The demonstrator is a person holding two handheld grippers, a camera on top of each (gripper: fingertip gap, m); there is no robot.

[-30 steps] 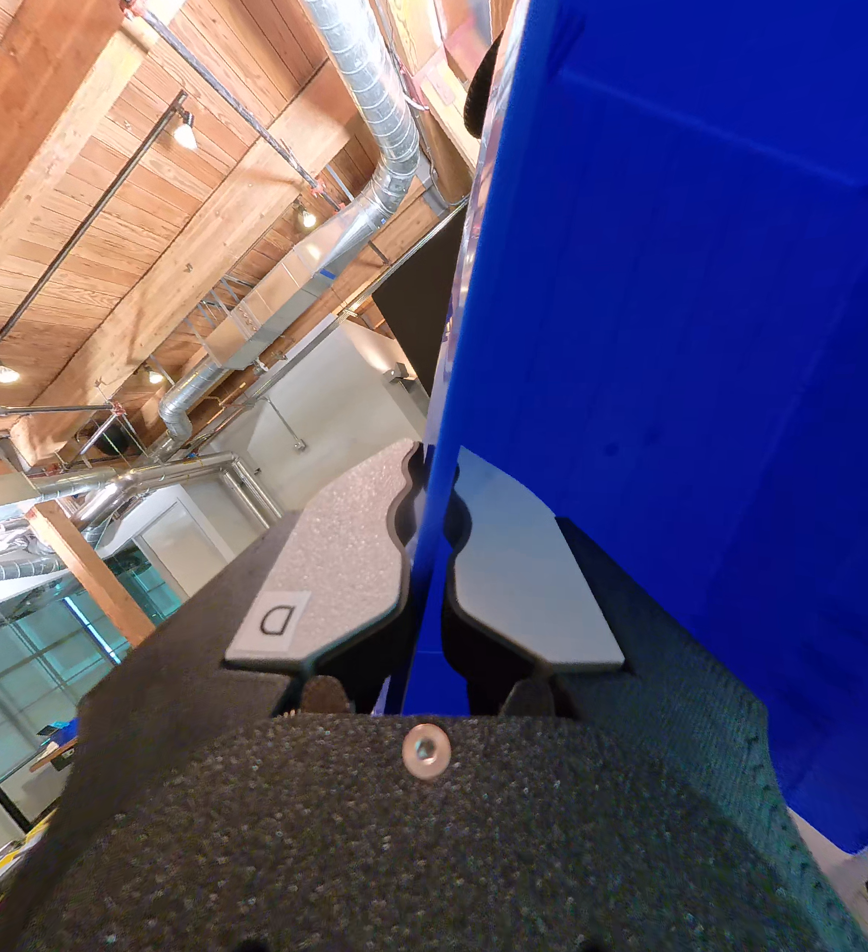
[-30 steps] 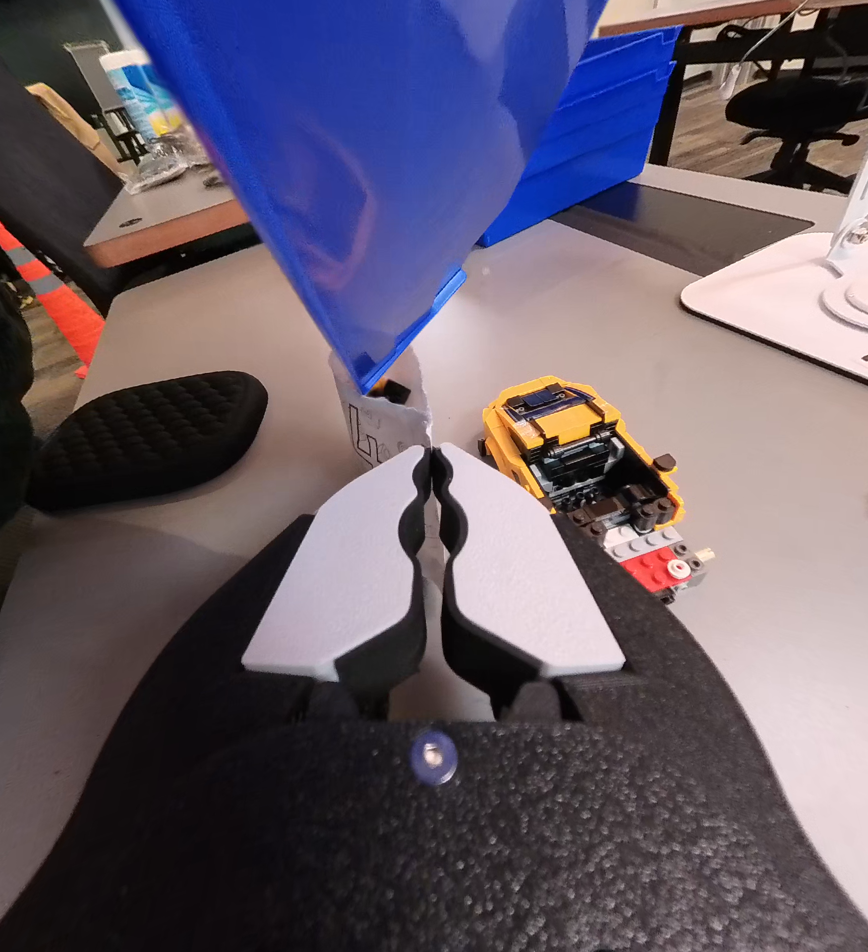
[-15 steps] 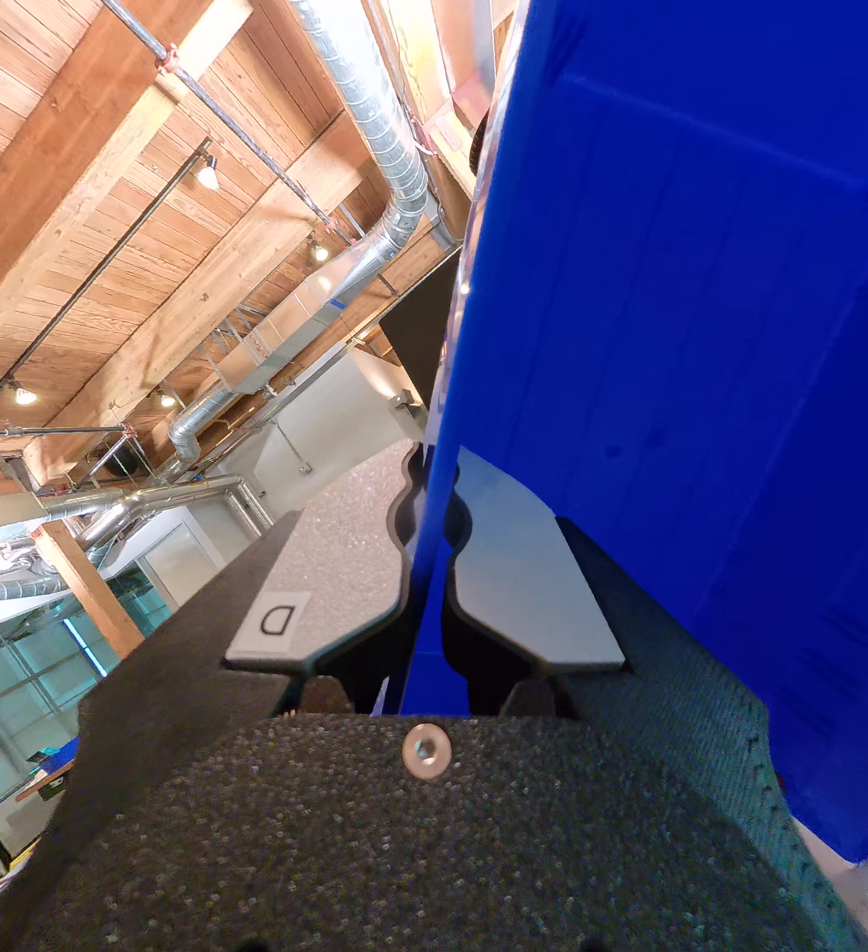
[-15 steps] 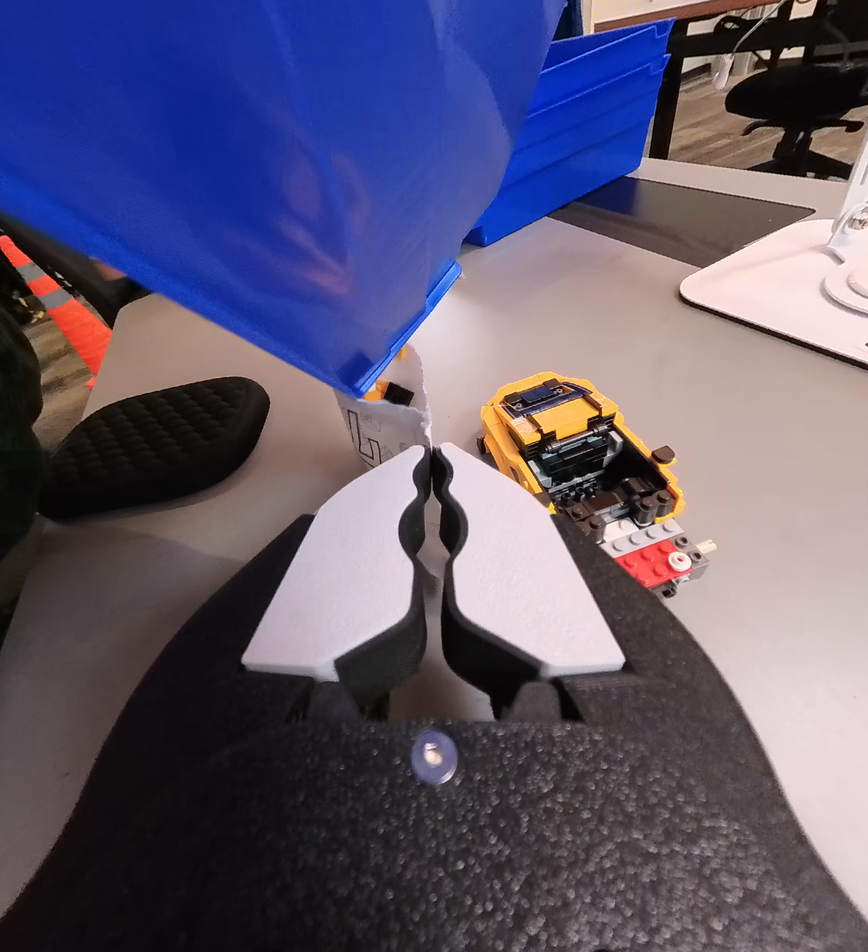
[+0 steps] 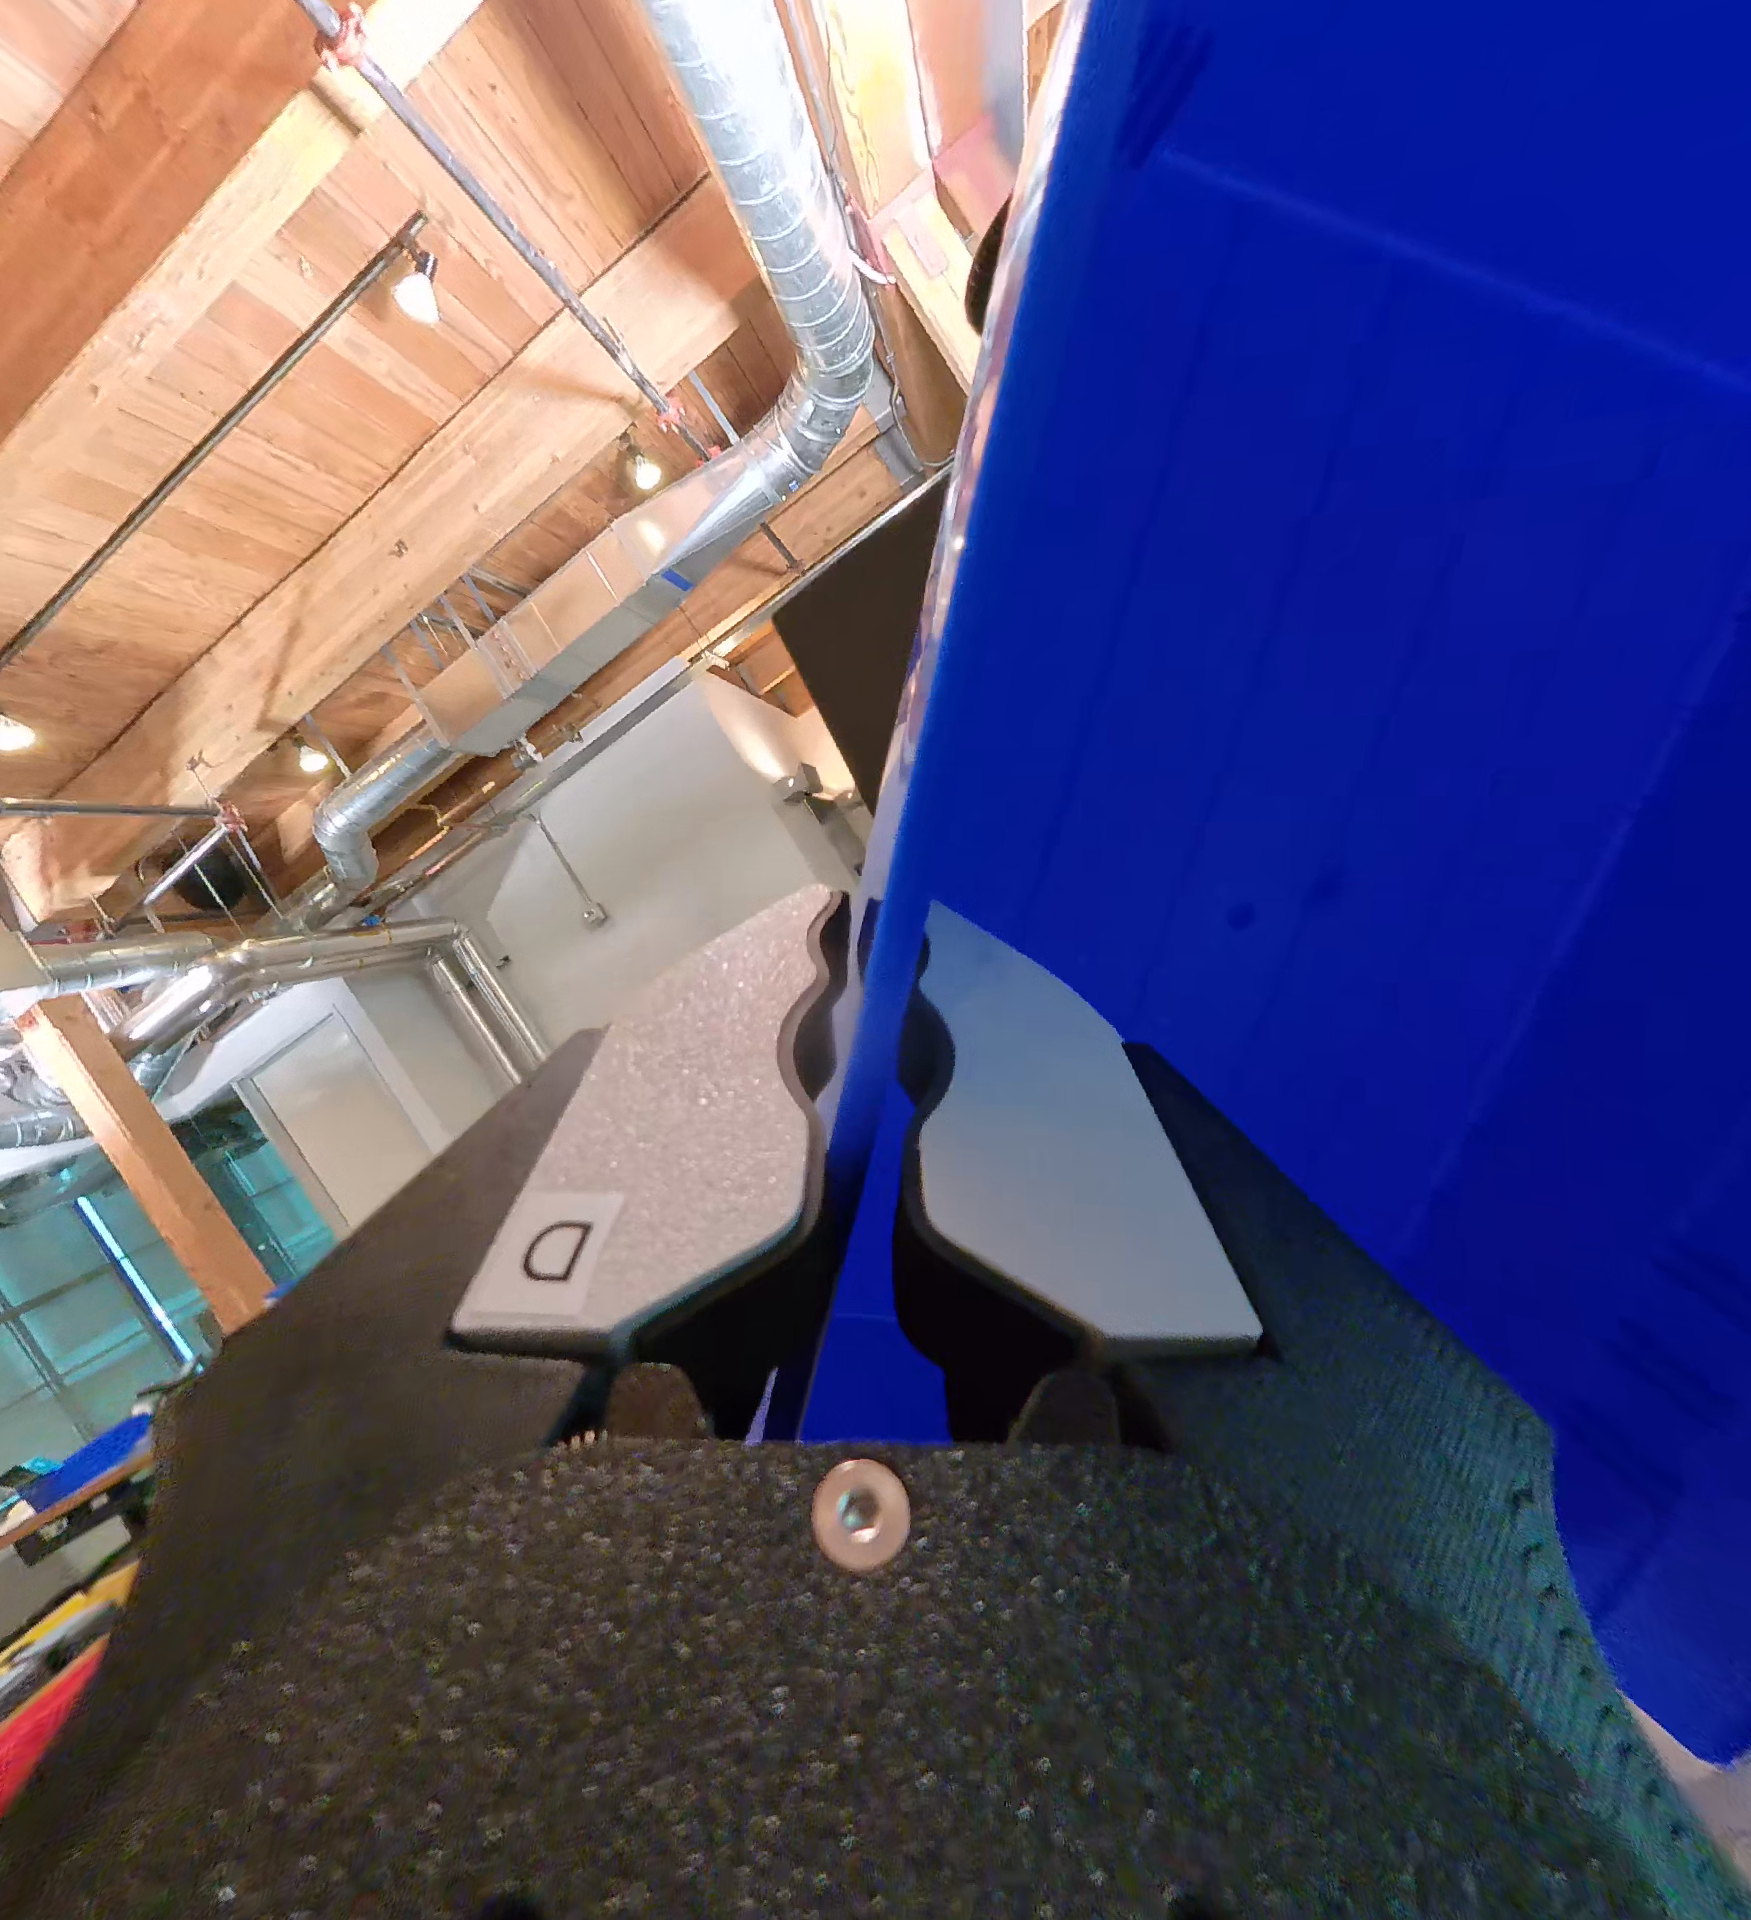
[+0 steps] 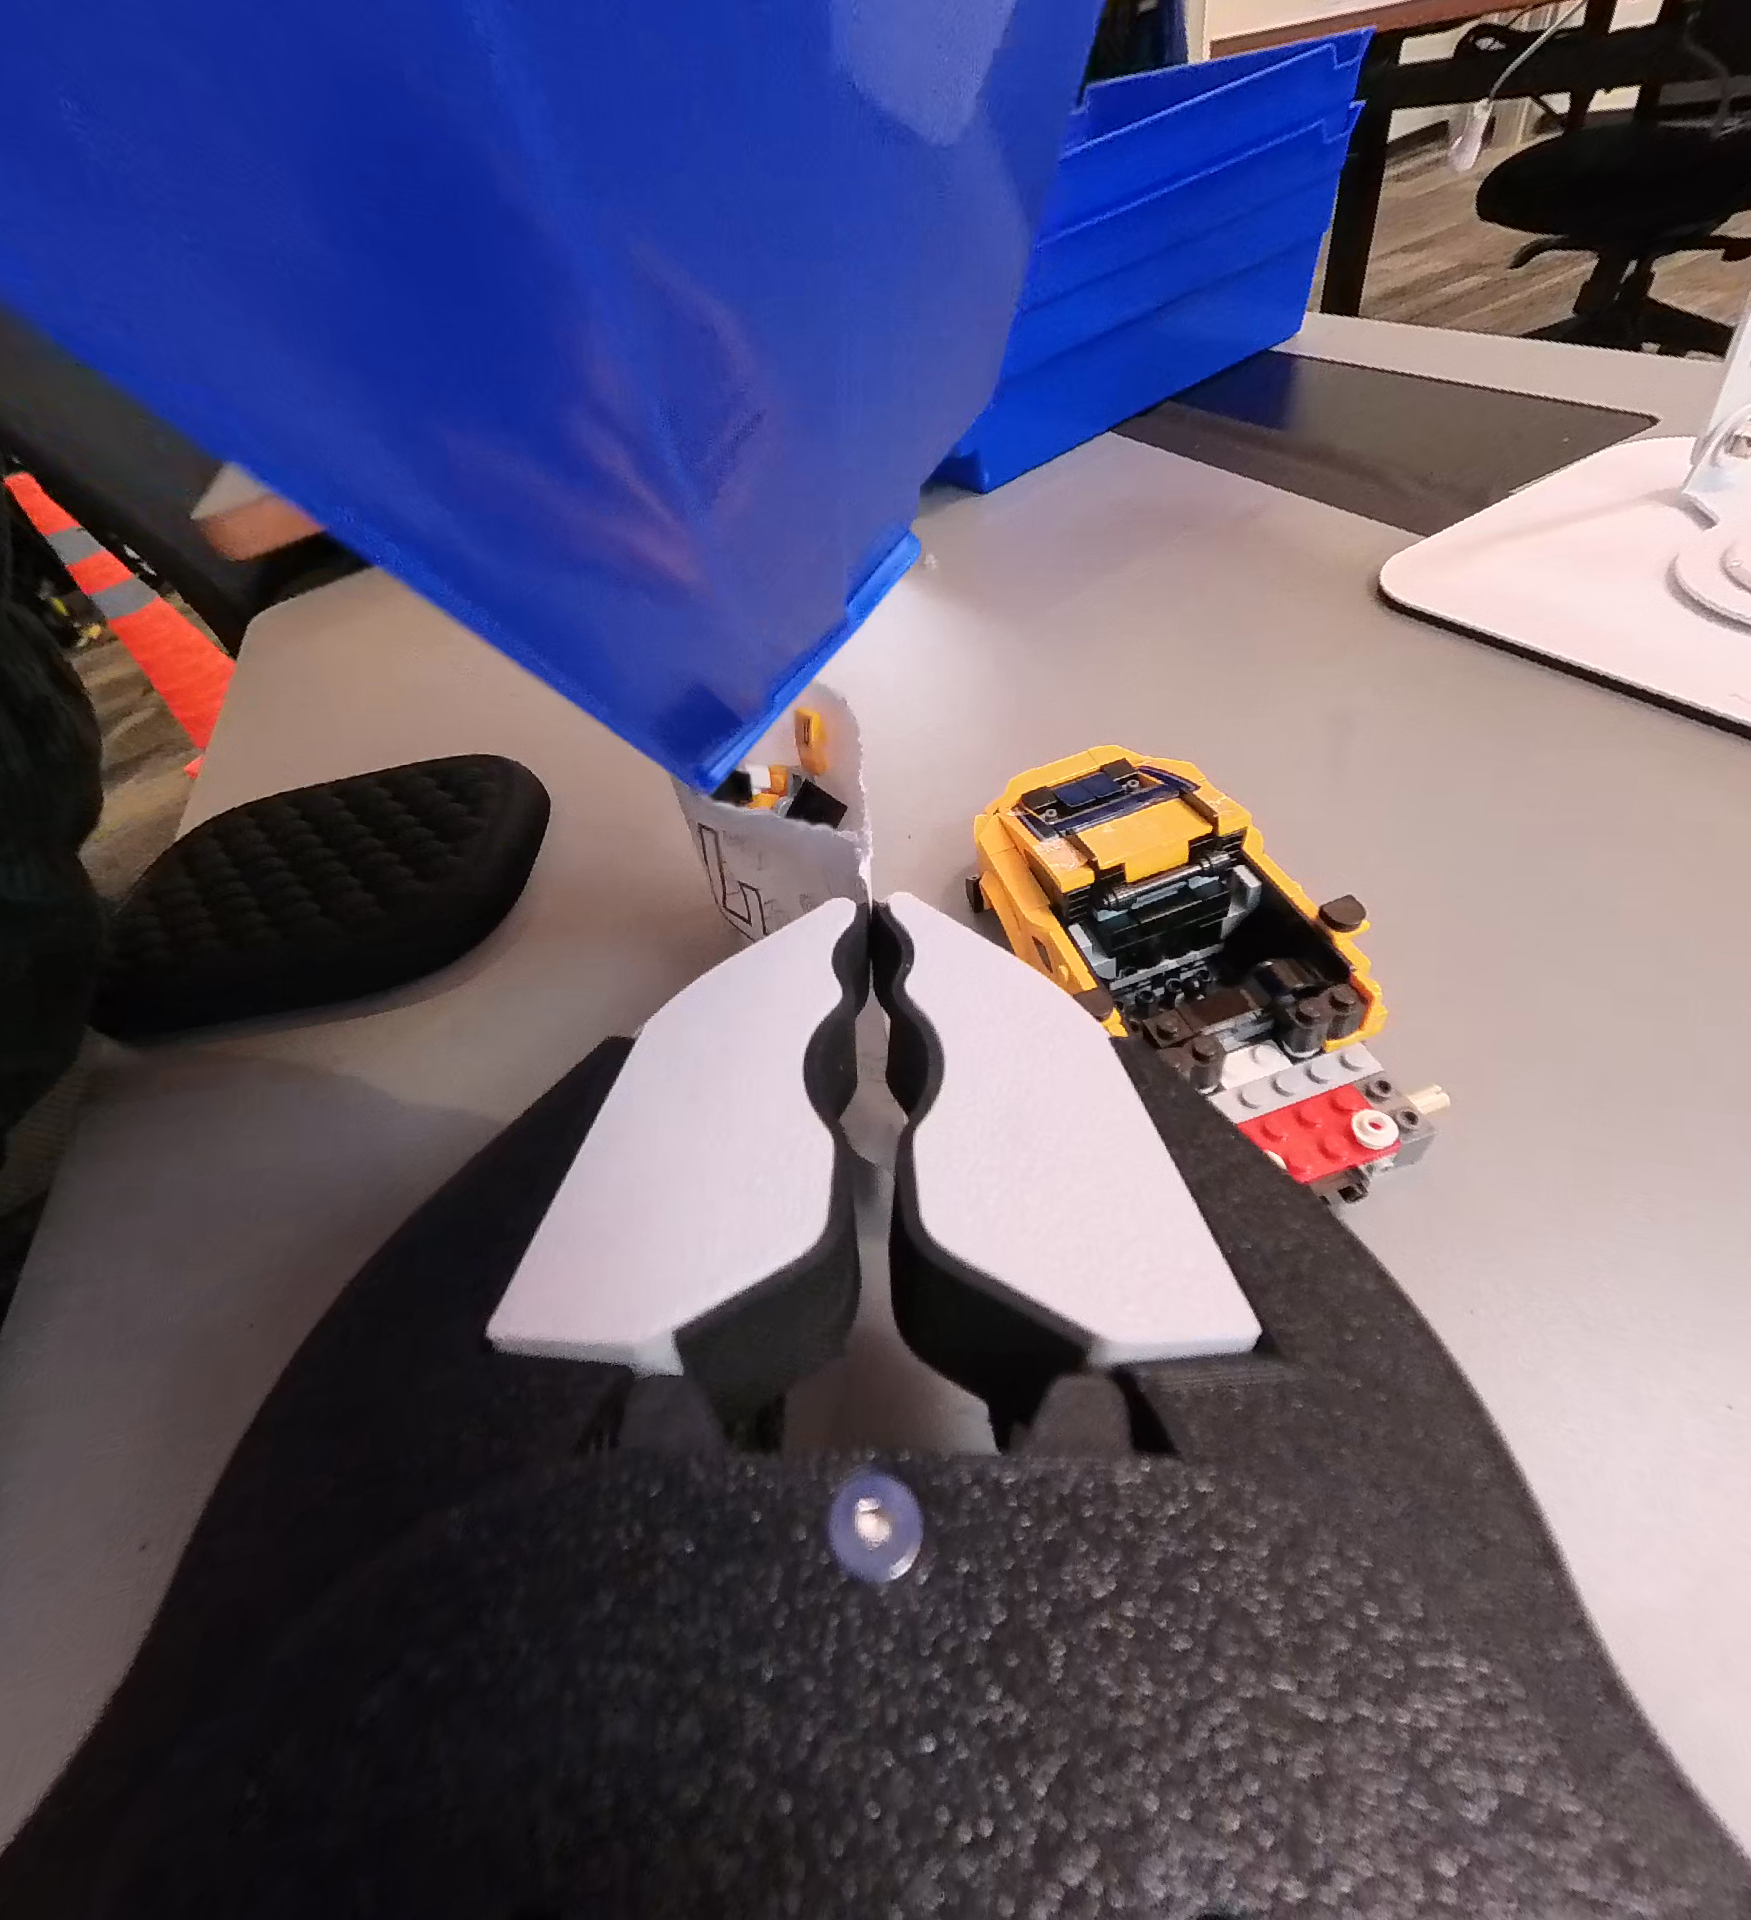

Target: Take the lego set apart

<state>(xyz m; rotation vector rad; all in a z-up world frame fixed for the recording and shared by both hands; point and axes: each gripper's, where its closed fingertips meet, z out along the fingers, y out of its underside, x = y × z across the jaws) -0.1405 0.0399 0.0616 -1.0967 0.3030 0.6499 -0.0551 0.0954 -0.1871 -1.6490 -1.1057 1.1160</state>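
Bin (image 6: 497, 312) tipped lower over bag (image 6: 777, 883) | left claw (image 5: 876, 935) grips bin wall | right claw (image 6: 871, 920) pinches bag | car (image 6: 1172, 935) beside

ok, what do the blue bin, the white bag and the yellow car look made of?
Blue bin: likely moulded plastic, smooth and slightly glossy, with soft reflections on its wall. White bag: looks like paper, matte, with a ragged torn top edge. Yellow car: hard plastic bricks, shiny, with studs visible.
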